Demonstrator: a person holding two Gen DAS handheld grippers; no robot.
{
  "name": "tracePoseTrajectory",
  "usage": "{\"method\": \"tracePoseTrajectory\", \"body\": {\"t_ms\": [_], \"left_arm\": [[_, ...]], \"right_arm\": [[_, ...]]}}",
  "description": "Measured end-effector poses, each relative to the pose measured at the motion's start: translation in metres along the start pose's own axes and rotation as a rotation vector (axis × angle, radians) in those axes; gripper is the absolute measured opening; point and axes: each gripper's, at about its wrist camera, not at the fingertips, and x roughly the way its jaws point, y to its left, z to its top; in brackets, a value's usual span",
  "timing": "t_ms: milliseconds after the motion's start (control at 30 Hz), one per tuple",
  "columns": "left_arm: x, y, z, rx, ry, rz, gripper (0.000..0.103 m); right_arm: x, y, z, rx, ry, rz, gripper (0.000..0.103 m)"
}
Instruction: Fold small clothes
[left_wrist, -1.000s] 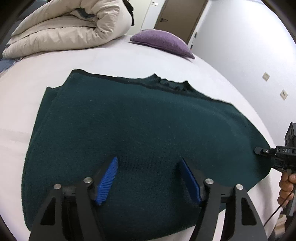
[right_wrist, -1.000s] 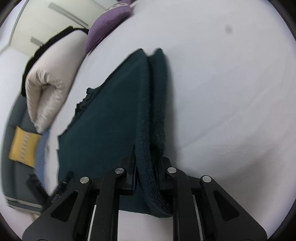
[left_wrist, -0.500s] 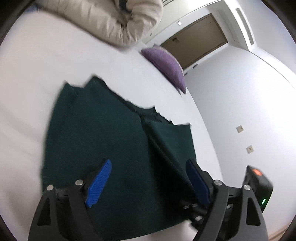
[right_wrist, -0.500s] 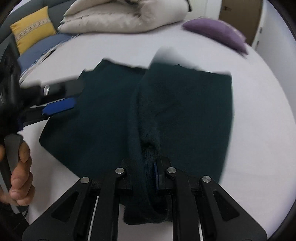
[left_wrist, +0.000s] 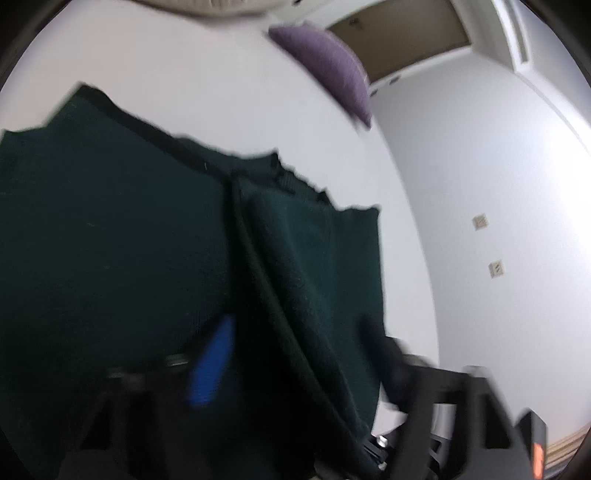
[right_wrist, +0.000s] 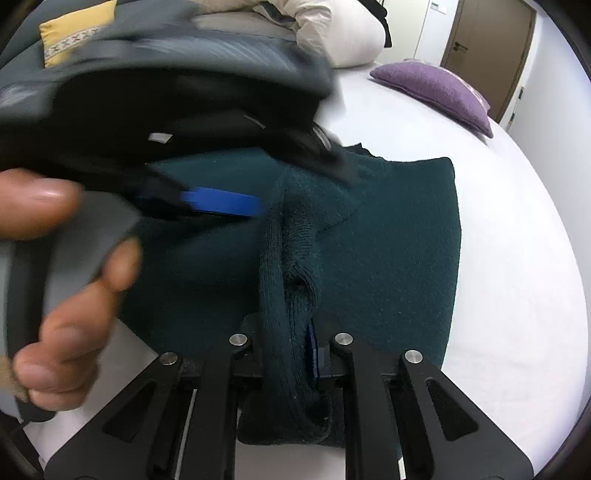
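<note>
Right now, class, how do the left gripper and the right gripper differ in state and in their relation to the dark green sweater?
The right gripper is shut on a bunched fold of the dark green sweater; the left gripper has its jaws apart, just closing, pads not pressing the cloth. The right gripper shows sharp; the left gripper is blurred. Both have blue pads and point down at the sweater on the white bed.
</note>
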Motion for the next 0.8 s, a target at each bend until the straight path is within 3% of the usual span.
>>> {"method": "tracePoseTrajectory", "body": {"t_ms": [67, 167, 300, 433, 500, 600, 733, 800], "left_arm": [[0.008, -0.001, 0.002, 0.017, 0.02, 0.028, 0.034], [0.008, 0.003, 0.002, 0.007, 0.026, 0.01, 0.02], [-0.002, 0.012, 0.001, -0.009, 0.024, -0.038, 0.015], [-0.021, 0.017, -0.001, 0.004, 0.012, -0.052, 0.012], [-0.034, 0.022, -0.001, 0.004, -0.008, -0.055, 0.012], [-0.058, 0.025, 0.001, 0.028, -0.044, -0.041, 0.012], [-0.096, 0.04, 0.012, 0.043, -0.093, -0.006, 0.012], [-0.117, 0.053, 0.015, 0.044, -0.114, 0.014, 0.012]], "right_arm": [[-0.007, -0.001, -0.004, -0.001, -0.027, 0.025, 0.022], [-0.019, 0.0, -0.017, -0.019, -0.043, 0.085, 0.035], [-0.051, -0.009, -0.039, 0.006, -0.09, 0.155, 0.039], [-0.095, -0.054, -0.052, 0.182, -0.212, 0.277, 0.039], [-0.101, -0.078, -0.053, 0.262, -0.247, 0.268, 0.039], [-0.088, -0.112, -0.048, 0.339, -0.225, 0.203, 0.039], [-0.055, -0.11, -0.039, 0.271, -0.149, 0.052, 0.039], [-0.036, -0.105, -0.036, 0.248, -0.114, 0.028, 0.039]]}}
